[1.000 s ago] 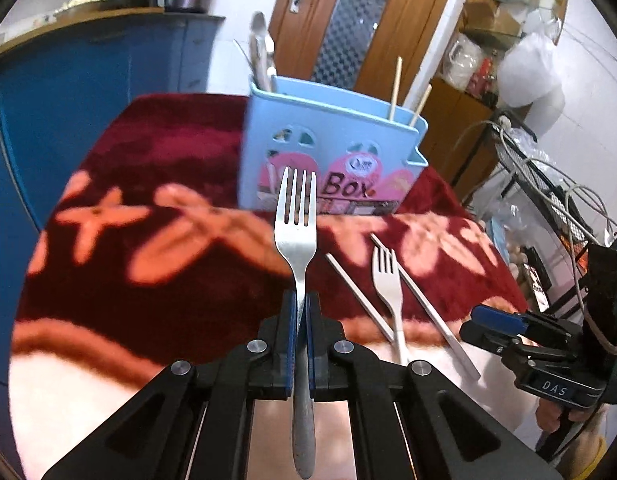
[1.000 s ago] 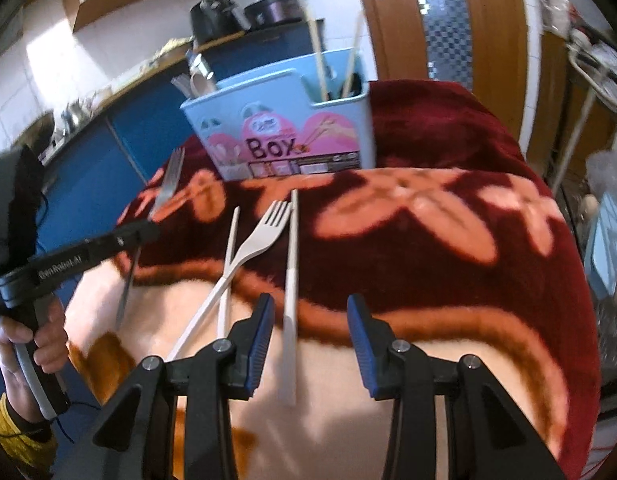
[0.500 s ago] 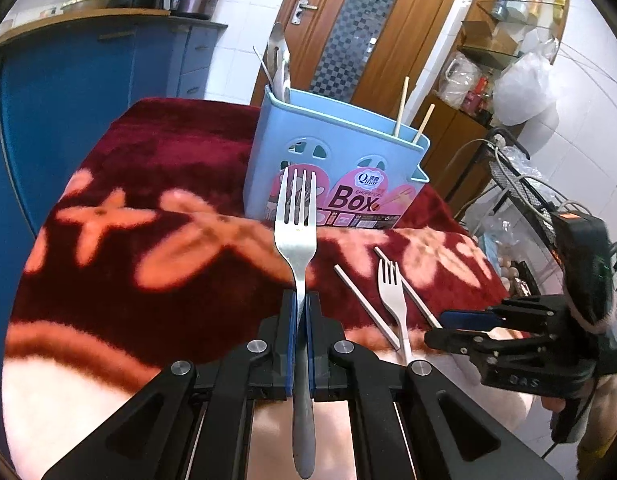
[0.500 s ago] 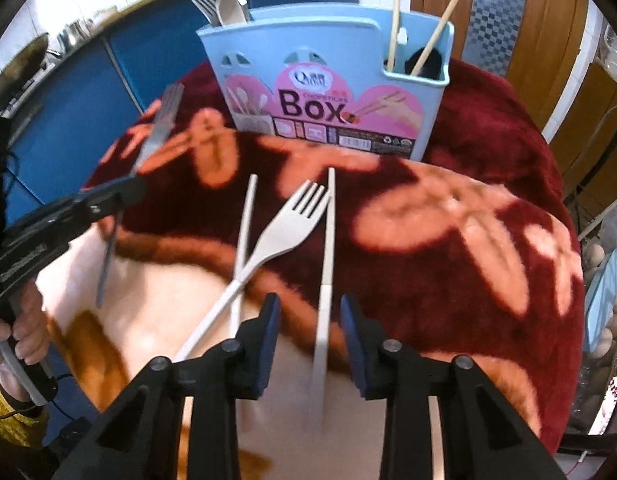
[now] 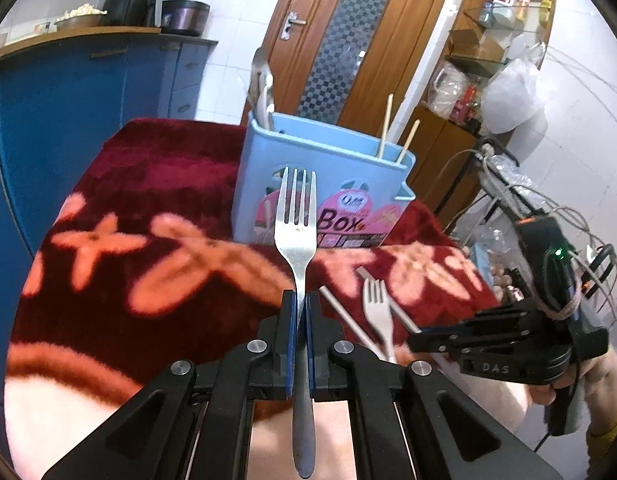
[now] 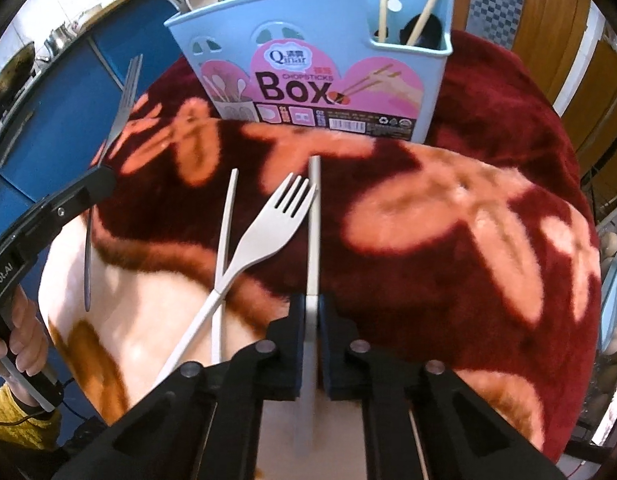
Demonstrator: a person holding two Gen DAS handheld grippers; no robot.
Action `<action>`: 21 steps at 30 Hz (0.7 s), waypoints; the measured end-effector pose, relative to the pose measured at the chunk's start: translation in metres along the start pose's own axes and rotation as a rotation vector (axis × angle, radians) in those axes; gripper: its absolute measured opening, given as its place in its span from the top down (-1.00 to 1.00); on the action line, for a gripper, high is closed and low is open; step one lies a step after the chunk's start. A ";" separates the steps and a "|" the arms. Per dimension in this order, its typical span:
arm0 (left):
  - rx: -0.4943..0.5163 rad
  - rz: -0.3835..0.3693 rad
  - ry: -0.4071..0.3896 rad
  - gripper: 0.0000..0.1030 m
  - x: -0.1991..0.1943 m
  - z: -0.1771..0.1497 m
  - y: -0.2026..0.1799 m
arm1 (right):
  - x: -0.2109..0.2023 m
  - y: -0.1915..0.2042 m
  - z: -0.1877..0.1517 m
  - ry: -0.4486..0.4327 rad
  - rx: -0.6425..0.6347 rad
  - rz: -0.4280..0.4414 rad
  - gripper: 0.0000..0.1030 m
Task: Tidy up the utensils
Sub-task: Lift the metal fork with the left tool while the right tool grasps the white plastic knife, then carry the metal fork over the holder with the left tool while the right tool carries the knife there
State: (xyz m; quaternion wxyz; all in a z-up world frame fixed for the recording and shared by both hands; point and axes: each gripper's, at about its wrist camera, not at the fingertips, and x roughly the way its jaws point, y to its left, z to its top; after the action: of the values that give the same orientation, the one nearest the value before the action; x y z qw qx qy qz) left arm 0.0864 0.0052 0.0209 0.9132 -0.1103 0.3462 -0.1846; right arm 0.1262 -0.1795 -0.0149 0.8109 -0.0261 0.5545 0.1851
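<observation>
Right wrist: claw [image 6: 311,308] newly clamped on chopstick [image 6: 313,216].

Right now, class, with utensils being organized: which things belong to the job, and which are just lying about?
Job:
- metal fork, held by the left gripper
- chopstick, held by the right gripper
- white fork
- second chopstick
- blue box

Lying about:
- blanket
- cooker
- door
- shelf clutter

steel fork [image 5: 295,236] held upright; white fork [image 6: 264,236] and 2 chopsticks [image 6: 313,224] lie before blue box [image 6: 308,60].
</observation>
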 end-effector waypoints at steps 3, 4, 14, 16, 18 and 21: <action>0.003 -0.035 -0.021 0.92 -0.005 0.002 -0.002 | -0.005 -0.008 -0.006 -0.040 0.038 0.039 0.85; 0.010 -0.041 -0.034 0.92 -0.007 0.003 -0.004 | -0.007 -0.012 -0.009 -0.055 0.050 0.050 0.85; 0.011 -0.067 -0.104 0.92 -0.021 0.012 -0.011 | -0.050 -0.013 -0.038 -0.258 0.083 0.112 0.86; 0.008 -0.067 -0.112 0.92 -0.023 0.013 -0.011 | -0.056 -0.013 -0.036 -0.298 0.084 0.102 0.86; 0.005 -0.066 -0.121 0.92 -0.024 0.015 -0.011 | -0.064 -0.010 -0.035 -0.353 0.077 0.100 0.86; 0.015 -0.066 -0.125 0.92 -0.023 0.018 -0.012 | -0.080 -0.009 -0.032 -0.436 0.070 0.120 0.86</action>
State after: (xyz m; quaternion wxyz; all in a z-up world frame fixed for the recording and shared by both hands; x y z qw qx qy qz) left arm 0.0791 0.0052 0.0521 0.9273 -0.1263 0.2831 -0.2101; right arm 0.0750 -0.2179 0.0441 0.8996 0.0755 0.3727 0.2149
